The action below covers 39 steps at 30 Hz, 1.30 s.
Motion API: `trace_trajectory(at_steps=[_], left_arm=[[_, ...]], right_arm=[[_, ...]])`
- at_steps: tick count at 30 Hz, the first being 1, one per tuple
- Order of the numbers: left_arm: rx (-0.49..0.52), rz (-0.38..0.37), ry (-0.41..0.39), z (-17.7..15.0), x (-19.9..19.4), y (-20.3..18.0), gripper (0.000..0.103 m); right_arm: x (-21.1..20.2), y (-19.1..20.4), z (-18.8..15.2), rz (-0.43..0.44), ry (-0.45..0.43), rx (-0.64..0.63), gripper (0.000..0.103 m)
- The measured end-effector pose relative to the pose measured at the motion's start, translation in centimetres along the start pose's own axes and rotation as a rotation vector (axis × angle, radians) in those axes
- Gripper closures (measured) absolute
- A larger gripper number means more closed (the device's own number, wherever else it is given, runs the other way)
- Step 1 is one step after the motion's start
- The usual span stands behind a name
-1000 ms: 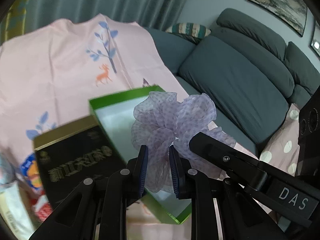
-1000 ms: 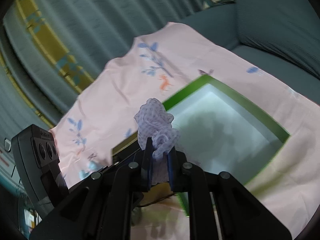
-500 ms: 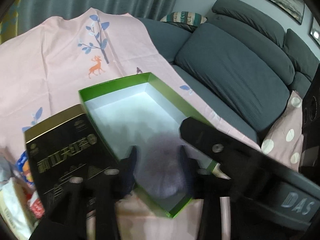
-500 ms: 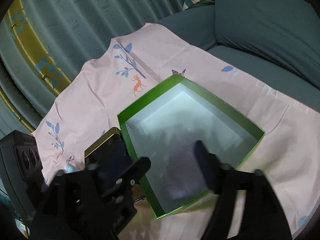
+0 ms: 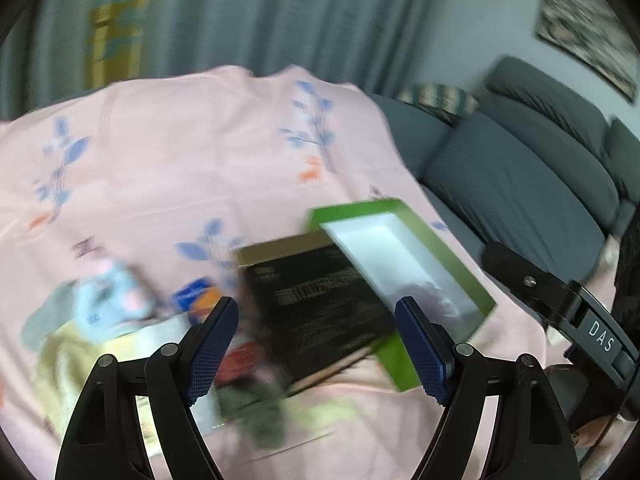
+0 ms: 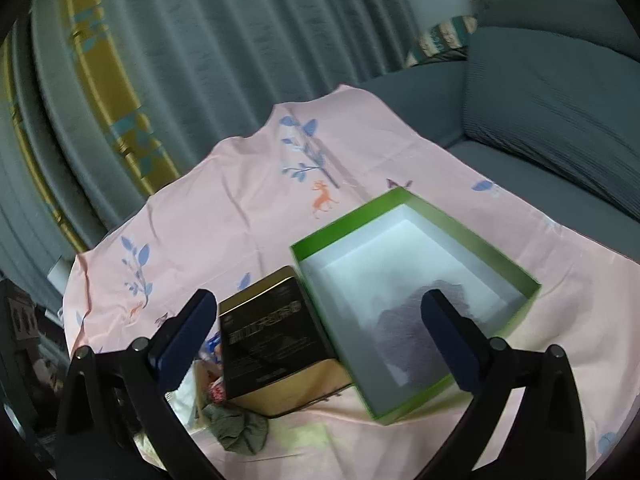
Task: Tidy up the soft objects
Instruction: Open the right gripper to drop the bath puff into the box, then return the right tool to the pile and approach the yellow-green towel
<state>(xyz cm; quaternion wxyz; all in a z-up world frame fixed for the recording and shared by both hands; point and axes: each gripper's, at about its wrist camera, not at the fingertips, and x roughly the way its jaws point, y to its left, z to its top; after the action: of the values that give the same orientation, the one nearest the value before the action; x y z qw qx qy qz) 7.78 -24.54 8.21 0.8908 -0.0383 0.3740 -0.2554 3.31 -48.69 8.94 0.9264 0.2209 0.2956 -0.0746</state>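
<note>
Now both grippers, left (image 5: 316, 344) & right (image 6: 316, 340), had just been opening, jaws wide w/ nothing between; lilac scrunchie (image 6: 416, 320) lay in the green box (image 6: 472, 236) (near corner). Prob. light, floppy, pinch a ruffle.

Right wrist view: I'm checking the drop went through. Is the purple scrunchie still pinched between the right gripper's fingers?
No. The purple scrunchie lies on the floor of the green box, and the right gripper is wide open above it.

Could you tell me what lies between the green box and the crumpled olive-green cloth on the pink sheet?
The black and gold box lies between the green box and the olive-green cloth, seen most clearly in the right wrist view.
</note>
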Motion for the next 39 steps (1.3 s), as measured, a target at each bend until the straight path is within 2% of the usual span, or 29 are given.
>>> trace_trajectory(at_steps=[9,14,19,23,32,36,39], left_arm=[[-0.148,0.208,-0.071,-2.9,-6.2,9.5,0.022],[-0.228,0.269,-0.076,-5.5,-8.6,14.2,0.022],[-0.246,0.333,-0.052,-7.7,-9.8,16.8,0.022],[-0.279,0.419,-0.067,-9.3,-10.2,18.8,0.022],[-0.358,0.445,-0.044,-12.0,-9.6,22.2,0.022],[-0.399,0.401,-0.033,-12.4,-9.6,23.1,0.022],[-0.413,0.399,-0.037,-12.6,-9.7,23.2,0.022]], right_arm=[[0.7,5.9,-2.6,0.065,0.028,-0.156,0.001],[1.3,8.6,-4.3,0.096,0.058,-0.233,0.001],[2.1,10.8,-6.2,0.111,0.105,-0.31,0.001],[3.0,12.6,-7.8,0.094,0.133,-0.39,0.002],[4.1,15.4,-10.7,0.155,0.207,-0.453,0.002],[4.4,16.2,-11.6,0.174,0.233,-0.467,0.005],[4.5,16.8,-12.2,0.188,0.252,-0.482,0.011]])
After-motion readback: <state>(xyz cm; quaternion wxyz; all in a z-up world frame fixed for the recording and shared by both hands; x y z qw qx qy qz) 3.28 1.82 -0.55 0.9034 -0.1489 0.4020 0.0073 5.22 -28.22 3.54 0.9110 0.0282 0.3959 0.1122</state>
